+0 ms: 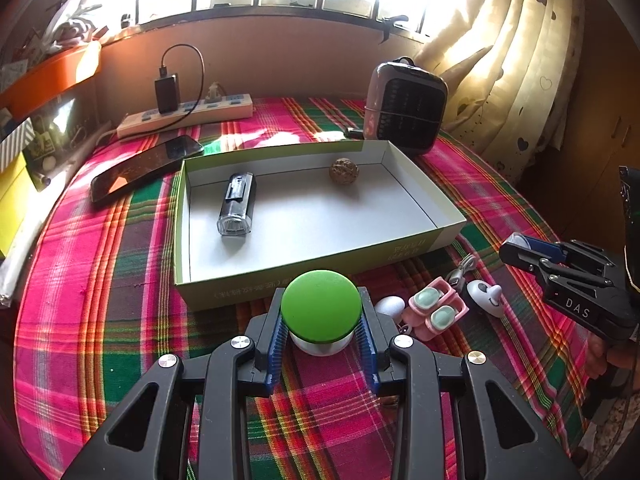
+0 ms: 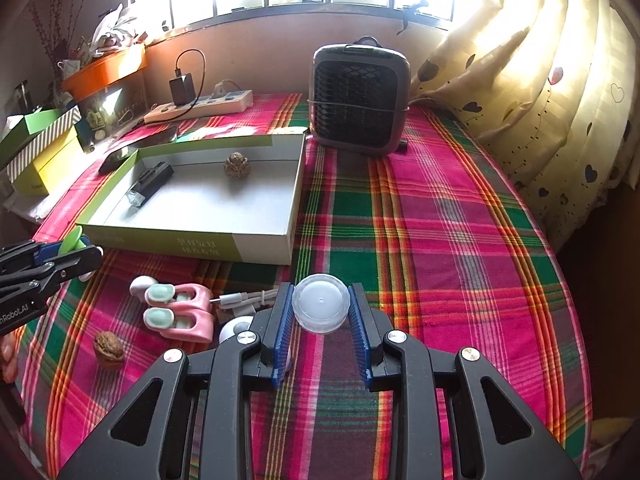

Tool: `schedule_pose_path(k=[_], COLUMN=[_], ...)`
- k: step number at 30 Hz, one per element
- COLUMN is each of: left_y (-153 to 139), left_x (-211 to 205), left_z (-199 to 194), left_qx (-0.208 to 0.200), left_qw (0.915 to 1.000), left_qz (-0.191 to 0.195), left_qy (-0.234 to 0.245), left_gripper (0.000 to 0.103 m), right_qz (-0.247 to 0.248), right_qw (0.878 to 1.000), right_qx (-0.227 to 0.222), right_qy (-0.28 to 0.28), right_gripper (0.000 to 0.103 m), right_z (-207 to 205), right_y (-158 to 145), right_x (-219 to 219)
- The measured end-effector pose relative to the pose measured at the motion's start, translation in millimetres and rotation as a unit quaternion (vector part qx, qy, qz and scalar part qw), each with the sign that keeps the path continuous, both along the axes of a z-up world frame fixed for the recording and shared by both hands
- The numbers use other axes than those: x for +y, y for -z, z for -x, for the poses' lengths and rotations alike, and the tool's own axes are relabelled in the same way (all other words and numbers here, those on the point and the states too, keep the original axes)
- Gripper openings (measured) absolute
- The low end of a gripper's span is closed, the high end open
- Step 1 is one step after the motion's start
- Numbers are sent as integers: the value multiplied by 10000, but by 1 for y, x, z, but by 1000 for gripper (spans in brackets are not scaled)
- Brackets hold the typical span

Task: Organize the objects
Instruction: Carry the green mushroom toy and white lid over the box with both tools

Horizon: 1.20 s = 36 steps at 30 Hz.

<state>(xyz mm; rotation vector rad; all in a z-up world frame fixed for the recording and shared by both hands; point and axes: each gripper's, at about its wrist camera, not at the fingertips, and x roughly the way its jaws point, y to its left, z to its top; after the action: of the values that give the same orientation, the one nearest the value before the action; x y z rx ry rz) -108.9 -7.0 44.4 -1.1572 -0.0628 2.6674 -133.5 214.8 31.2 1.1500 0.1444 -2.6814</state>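
My left gripper [image 1: 322,322] is shut on a green-capped white jar [image 1: 320,306], held just in front of the near wall of a shallow cardboard box [image 1: 320,276]. The box holds a black flashlight [image 1: 236,208] and a walnut [image 1: 343,171]. My right gripper [image 2: 321,312] is shut on a clear round plastic jar [image 2: 320,307] above the plaid cloth, right of the box [image 2: 192,240]. It also shows in the left wrist view [image 1: 516,246]. The left gripper shows at the left edge of the right wrist view [image 2: 76,248].
On the cloth lie pink toy shoes [image 2: 180,312], a loose walnut [image 2: 109,349], a white cable [image 2: 244,300], a white egg shape [image 1: 390,306] and a white figure [image 1: 486,296]. A small heater [image 2: 358,98], power strip [image 1: 188,114] and phone [image 1: 140,168] stand behind the box. Curtain at right.
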Motion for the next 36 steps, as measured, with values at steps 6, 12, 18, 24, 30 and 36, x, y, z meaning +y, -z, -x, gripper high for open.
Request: schedule_pose_path(k=[6, 12, 18, 24, 30, 36], left_y=[-9, -10, -12, -11, -7, 0], left_x=[0, -1, -2, -1, -1, 1], left_z=[8, 18, 33, 50, 74, 93], left_qx=[99, 79, 84, 67, 8, -72], left_qw=[9999, 10000, 10000, 10000, 10000, 10000], left_qz=[13, -18, -21, 8, 22, 64], left_qy=[34, 56, 46, 52, 36, 15], left_gripper=[30, 30, 30, 30, 30, 30], right_qz=[40, 47, 57, -102, -200, -306], right_qw=[9998, 9994, 9988, 9976, 9972, 9971], right_qx=[99, 172, 165, 212, 143, 31], right_qy=[-151, -298, -460, -646, -710, -701], right_gripper=[29, 29, 29, 29, 29, 29], right_z=[6, 14, 29, 50, 80, 107], right_y=[-11, -19, -22, -22, -15, -6], right_x=[-11, -23, -36, -54, -65, -72])
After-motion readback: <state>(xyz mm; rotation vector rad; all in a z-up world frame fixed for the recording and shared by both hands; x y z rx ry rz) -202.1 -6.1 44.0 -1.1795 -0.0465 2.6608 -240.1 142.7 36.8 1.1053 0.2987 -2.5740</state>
